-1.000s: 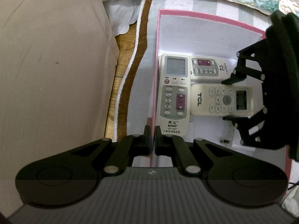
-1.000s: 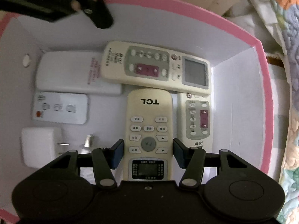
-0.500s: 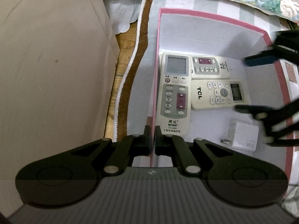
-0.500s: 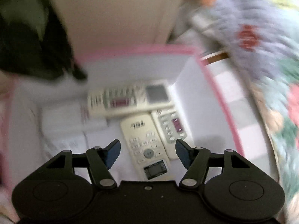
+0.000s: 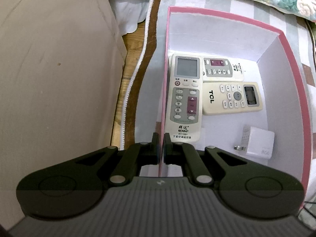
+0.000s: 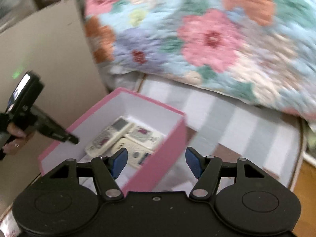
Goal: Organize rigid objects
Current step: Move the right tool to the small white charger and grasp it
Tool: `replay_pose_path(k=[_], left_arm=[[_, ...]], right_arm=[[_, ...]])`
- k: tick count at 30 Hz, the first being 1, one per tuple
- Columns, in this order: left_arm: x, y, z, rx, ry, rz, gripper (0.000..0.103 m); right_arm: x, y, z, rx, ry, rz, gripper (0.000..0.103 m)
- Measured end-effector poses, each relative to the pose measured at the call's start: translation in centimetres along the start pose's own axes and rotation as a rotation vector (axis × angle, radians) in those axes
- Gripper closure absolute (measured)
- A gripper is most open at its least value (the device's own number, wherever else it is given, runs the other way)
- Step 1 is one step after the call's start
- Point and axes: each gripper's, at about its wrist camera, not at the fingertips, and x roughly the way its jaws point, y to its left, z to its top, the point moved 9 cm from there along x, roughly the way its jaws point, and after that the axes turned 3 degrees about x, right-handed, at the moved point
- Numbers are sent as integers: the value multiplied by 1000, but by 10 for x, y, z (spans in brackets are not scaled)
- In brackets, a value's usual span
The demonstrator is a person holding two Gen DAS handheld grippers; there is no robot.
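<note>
Left wrist view: box (image 5: 284,45) wall is pinched by left gripper (image 5: 161,146) at 6 o'clock.
Right gripper (image 6: 156,163): spread, nothing held.
Advice: box should be kept steadied; next item is best sought outside it.

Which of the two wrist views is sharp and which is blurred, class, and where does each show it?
Left wrist view: sharp, print on the TCL remote readable, box walls bowed by the fisheye. Right wrist view: motion-blurred, floral quilt and pink box smeared.

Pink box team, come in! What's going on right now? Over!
Left hand-held gripper shut on pink box wall. Right hand-held gripper open, empty, jaws just widened. TCL remote lying in box. Nothing in the way.
</note>
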Motion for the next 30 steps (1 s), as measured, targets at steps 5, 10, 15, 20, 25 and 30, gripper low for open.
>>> replay_pose_path(k=[5,10,15,20,25,30], left_arm=[[0,-1,0,2,9,8,100],[0,-1,0,-5,7,17,99],[0,-2,-1,-4,7,20,99],[0,-1,-1,2,10,22,99],[0,-2,-1,5,16,30,99],[0,-3,-2,23,13,43,98]], right_arm=[[15,-28,-25,102,5,-45,33],[38,-41,-51,128,61,-60,33],[63,-39,-74,57,78,-63,34],[86,-31,-83,-85,67,-69,34],[106,-41,-77,-99,75,-81,35],[108,-35,-84,-124,81,-37,43]])
